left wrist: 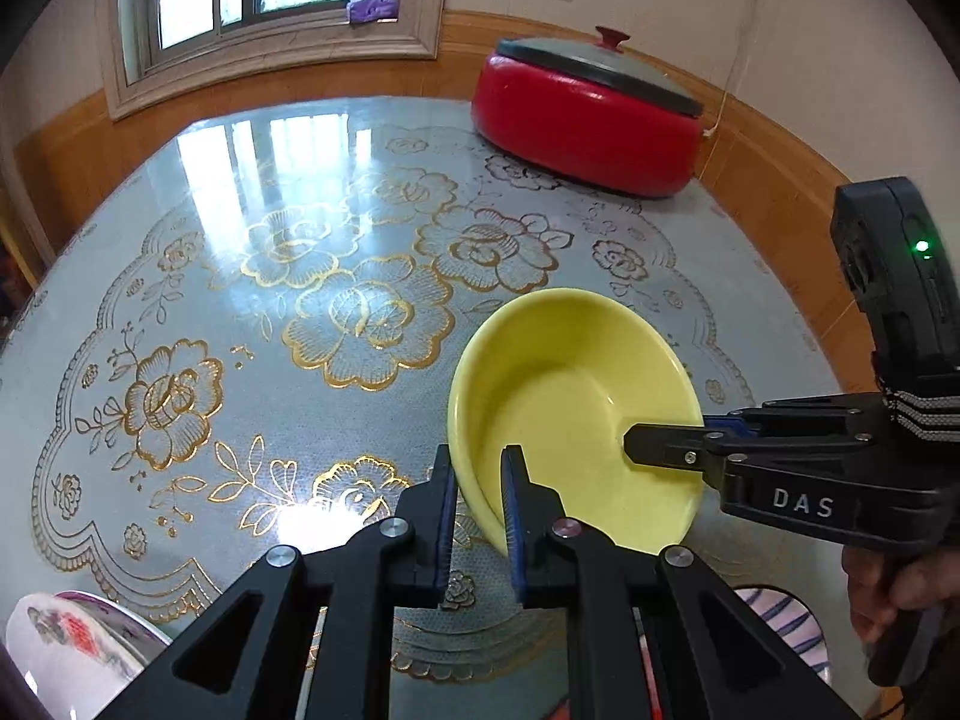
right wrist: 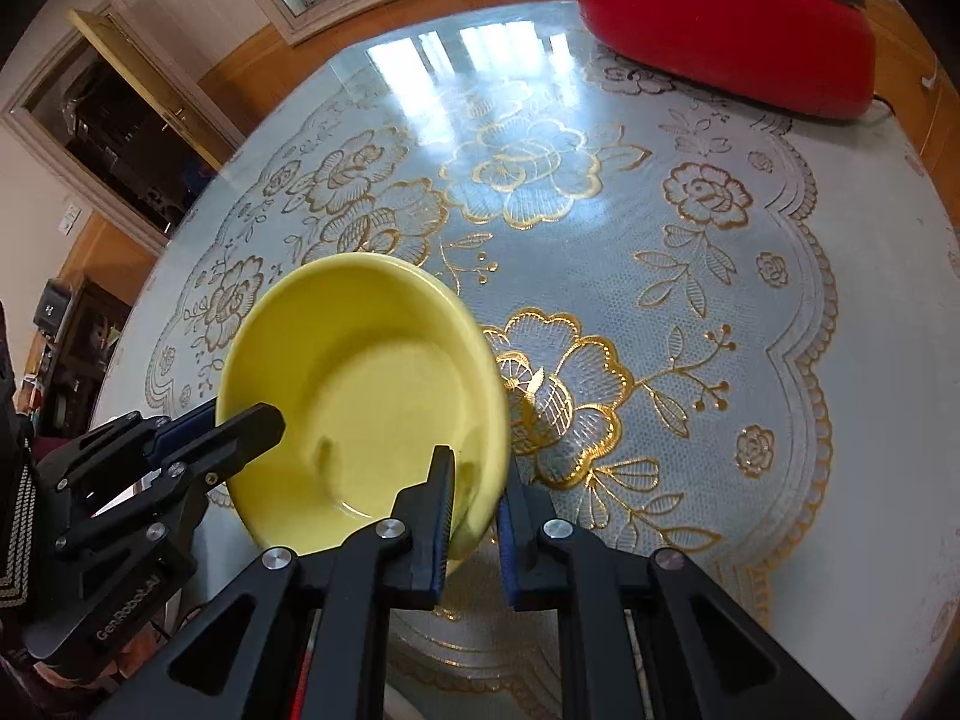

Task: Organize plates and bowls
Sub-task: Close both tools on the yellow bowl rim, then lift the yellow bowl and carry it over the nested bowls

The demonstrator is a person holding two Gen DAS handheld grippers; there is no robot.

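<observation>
Floral gold-patterned tablecloth (left wrist: 252,300) lying beneath; left gripper (left wrist: 477,516) and right gripper (right wrist: 474,516) both clamping glossy yellow ceramic bowl (left wrist: 558,384) rim, opposite sides, bowl tilting.

Black linkage grippers (left wrist: 477,516) with silver screws, blue-padded jaws, white "DAS" lettering, green light.

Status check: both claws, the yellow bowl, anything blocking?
Left claw shut on yellow bowl rim. Right claw shut on the opposite rim. Bowl tilted above the table. Red pot at far edge, nothing in the way.
</observation>
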